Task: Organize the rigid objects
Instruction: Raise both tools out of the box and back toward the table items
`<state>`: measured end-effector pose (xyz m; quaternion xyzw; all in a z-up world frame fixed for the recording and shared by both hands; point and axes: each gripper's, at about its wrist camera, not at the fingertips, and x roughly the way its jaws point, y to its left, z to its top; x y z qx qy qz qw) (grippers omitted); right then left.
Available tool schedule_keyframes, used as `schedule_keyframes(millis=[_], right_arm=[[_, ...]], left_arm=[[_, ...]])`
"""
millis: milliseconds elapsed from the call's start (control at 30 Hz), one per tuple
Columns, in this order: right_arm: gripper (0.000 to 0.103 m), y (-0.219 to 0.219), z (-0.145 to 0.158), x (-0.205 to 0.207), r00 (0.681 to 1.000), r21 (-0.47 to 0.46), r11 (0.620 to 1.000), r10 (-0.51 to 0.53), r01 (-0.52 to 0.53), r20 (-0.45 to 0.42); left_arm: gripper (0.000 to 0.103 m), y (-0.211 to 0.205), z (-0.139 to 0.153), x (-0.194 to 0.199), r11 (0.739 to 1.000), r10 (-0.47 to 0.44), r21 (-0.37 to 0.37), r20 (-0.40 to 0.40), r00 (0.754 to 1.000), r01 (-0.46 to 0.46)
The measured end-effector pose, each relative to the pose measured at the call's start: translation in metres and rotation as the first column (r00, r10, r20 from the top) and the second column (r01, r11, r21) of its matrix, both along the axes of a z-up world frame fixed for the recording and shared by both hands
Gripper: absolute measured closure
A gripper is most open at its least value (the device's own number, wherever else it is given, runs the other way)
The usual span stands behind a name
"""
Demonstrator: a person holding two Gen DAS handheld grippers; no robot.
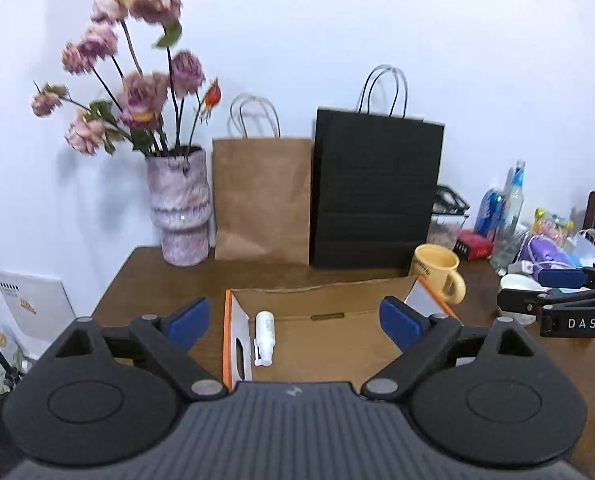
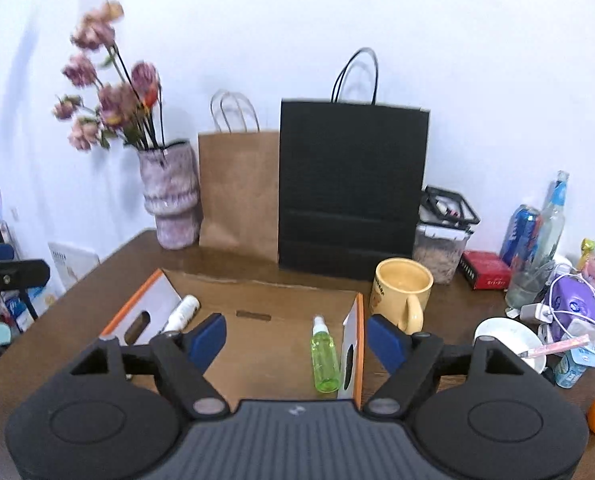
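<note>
Only from the right wrist, green spray bottle [image 2: 324, 360] inside cardboard box [image 2: 281, 344].

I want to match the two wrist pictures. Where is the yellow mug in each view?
Left wrist view: the yellow mug is right of centre, behind the cardboard box's right wall.
Right wrist view: the yellow mug is right of centre, just right of the box's wall.
Shared landmark: the black paper bag stands behind it.
</note>
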<state>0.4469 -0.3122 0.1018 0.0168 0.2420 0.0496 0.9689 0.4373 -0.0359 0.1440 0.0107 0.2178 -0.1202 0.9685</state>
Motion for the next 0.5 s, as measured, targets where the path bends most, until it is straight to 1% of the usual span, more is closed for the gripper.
schedule_keyframes(millis=[133, 200, 267, 333, 500], right_arm=[[0.024, -0.007, -0.003, -0.026, 0.994, 0.044, 0.999, -0.013, 0.008, 0.105], [0.023, -0.008, -0.005, -0.041, 0.99, 0.045, 0.999, -0.013, 0.007, 0.14], [0.023, -0.008, -0.007, -0.056, 0.985, 0.045, 0.999, -0.012, 0.004, 0.172], [0.023, -0.01, -0.008, -0.071, 0.978, 0.05, 0.999, -0.016, 0.005, 0.208], [0.021, -0.012, -0.015, -0.109, 0.963, 0.059, 0.998, -0.024, 0.008, 0.268]], left_arm=[[0.006, 0.002, -0.002, -0.031, 1.0, 0.011, -0.023, 0.096, 0.995, -0.008], [0.003, 0.003, -0.003, -0.046, 0.999, 0.022, -0.038, 0.151, 0.988, -0.016], [0.002, 0.005, -0.007, -0.063, 0.998, 0.035, -0.056, 0.21, 0.977, -0.023], [0.002, 0.006, -0.013, -0.077, 0.997, 0.053, -0.062, 0.24, 0.969, -0.039], [0.002, 0.011, -0.023, -0.109, 0.995, 0.074, -0.09, 0.261, 0.963, -0.052]])
